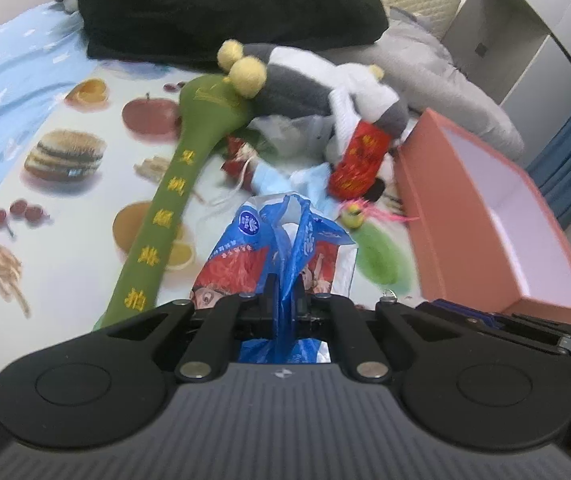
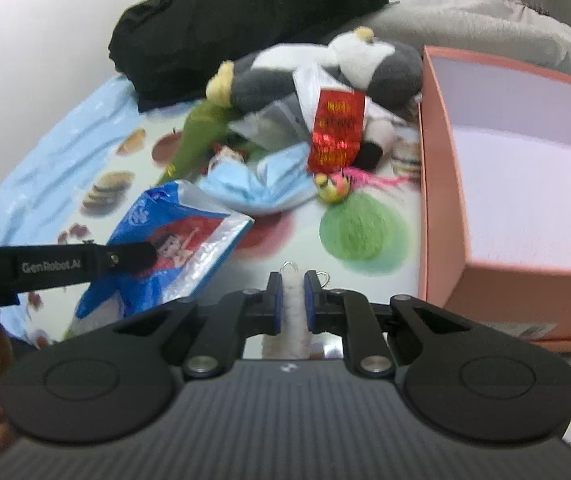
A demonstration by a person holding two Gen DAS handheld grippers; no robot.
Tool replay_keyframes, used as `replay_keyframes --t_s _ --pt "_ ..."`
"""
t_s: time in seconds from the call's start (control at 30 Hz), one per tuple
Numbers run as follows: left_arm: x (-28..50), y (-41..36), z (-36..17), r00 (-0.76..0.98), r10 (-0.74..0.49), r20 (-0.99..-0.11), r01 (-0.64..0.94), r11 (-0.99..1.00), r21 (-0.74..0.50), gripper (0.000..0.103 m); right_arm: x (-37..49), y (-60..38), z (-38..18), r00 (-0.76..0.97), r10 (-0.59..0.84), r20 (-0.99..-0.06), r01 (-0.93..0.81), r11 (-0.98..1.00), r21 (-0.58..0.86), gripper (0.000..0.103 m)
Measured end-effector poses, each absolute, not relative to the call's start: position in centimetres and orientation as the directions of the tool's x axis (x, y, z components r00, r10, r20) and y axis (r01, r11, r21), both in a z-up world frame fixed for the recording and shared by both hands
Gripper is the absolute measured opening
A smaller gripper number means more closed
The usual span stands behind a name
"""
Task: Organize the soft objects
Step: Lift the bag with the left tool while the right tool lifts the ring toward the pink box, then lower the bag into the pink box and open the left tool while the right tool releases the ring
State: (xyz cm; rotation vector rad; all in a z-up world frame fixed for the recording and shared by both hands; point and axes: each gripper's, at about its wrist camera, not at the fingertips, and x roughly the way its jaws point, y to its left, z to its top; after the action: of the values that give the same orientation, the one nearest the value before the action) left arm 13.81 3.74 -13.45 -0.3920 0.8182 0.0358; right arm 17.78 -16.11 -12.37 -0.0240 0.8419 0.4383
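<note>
1. Our left gripper (image 1: 284,292) is clamped on a crinkly blue-and-red printed plastic bag (image 1: 273,248).
2. Our right gripper (image 2: 293,296) pinches a fuzzy white strip (image 2: 291,320).
3. An open pink cardboard box (image 2: 441,184) sits at two o'clock.

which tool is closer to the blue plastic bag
Left. The left tool is shut on the blue plastic bag, pinching its handle. The right tool is off to the bag's right, holding a white fuzzy object.
</note>
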Motion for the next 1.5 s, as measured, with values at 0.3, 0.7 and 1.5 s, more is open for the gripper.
replay_keyframes --t_s 0.3,0.7,1.5 --pt "16.1 2.9 -7.5 0.712 -0.175 -0.680 -0.097 0.934 -0.343 0.006 19.3 -17.1 -6.2 0.659 0.378 -0.650 -0.385 0.912 0.141 0.015" --pt "22.0 -3.7 1.6 0.750 -0.289 -0.595 0.096 0.938 -0.334 0.006 21.6 -22.2 3.9 0.817 0.305 -0.490 -0.316 0.947 0.063 0.015" --pt "37.5 -21.7 -4.8 0.422 -0.401 -0.813 0.267 0.912 -0.311 0.006 29.2 -38.3 -3.5 0.661 0.105 -0.743 0.021 0.987 0.158 0.014"
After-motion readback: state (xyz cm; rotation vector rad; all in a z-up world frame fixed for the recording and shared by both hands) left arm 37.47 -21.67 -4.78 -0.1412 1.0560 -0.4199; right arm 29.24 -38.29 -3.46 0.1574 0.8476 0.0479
